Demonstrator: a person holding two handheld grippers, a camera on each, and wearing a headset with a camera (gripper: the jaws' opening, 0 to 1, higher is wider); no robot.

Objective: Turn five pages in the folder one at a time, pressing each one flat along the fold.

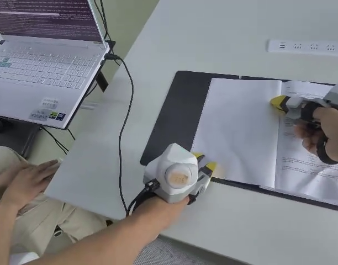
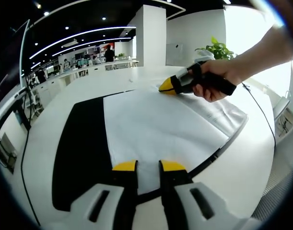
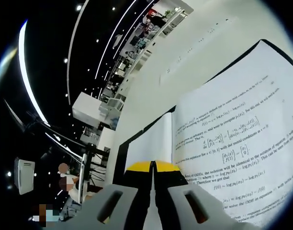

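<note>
Resting at the near edge of the blank left page (image 1: 235, 132), left gripper (image 1: 204, 162) has its jaws slightly parted, nothing between them. Black folder (image 1: 174, 116) lies open on the bench (image 1: 213, 38), printed page (image 1: 307, 165) on the right. Right gripper (image 1: 278, 102), jaws closed together and empty, sits at the fold near the far edge. Power strip (image 1: 307, 47) beyond.
</note>
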